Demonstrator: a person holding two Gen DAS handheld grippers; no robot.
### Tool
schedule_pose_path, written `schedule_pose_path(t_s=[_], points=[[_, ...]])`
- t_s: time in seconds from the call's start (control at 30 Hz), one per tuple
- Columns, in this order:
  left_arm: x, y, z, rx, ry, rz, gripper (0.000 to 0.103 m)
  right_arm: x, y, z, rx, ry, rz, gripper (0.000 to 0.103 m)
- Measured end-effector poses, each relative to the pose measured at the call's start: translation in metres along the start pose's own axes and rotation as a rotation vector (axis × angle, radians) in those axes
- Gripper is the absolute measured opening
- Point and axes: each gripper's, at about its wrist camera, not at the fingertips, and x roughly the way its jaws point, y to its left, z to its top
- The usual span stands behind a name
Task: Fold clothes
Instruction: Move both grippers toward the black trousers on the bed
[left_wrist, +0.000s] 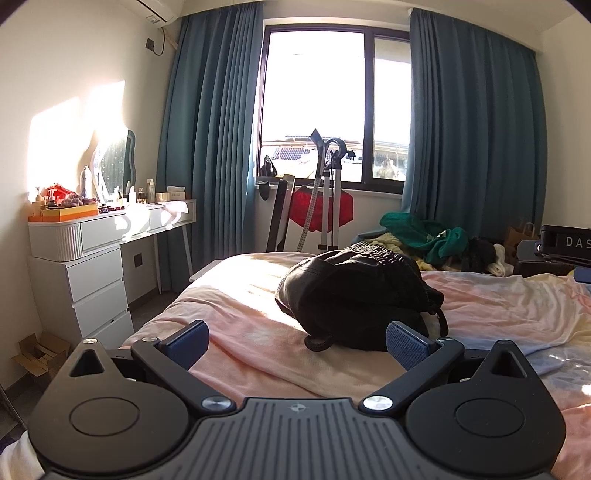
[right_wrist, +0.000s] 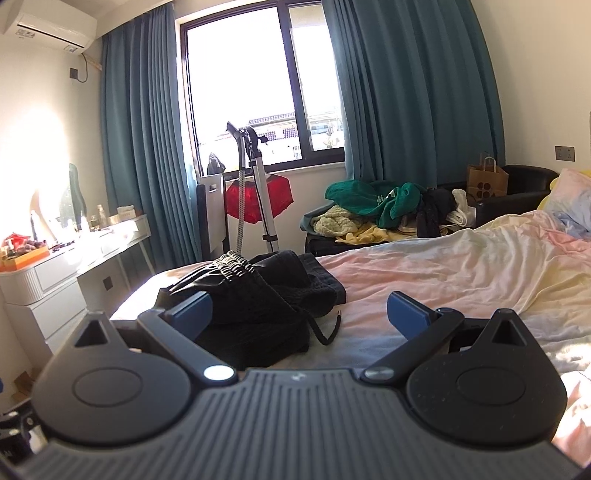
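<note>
A black garment with an elastic waistband and drawstring lies bunched and partly folded on the pastel bedsheet. My left gripper is open and empty, hovering just in front of the garment, its right pad near the garment's near edge. In the right wrist view the same black garment lies ahead and left, its drawstring trailing between the fingers. My right gripper is open and empty just above the sheet.
A pile of green, yellow and dark clothes sits beyond the bed by the teal curtain. A garment steamer stand with a red item stands at the window. A white dresser with toiletries is left. A paper bag is at the right.
</note>
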Motion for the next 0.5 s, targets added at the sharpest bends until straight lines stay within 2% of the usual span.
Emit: schedule_pose_path(t_s=[0.13,0.27,0.43,0.5], points=[[0.005,-0.004,-0.007,-0.006,-0.016,-0.005,0.103,0.003,-0.016,-0.017,-0.051,-0.023,-0.001,0.103],[0.012,-0.011,-0.016,0.007,-0.029,0.005,0.103,0.006,-0.023,-0.025,-0.116,-0.006,0.001,0.103],[0.024,-0.018,-0.028,0.008,-0.032,-0.016,0.103,0.003,-0.036,-0.024,-0.022,-0.008,0.069,0.103],[0.03,-0.019,-0.031,-0.015,-0.017,-0.015,0.103,0.006,-0.04,-0.026,-0.006,0.003,0.052,0.103]])
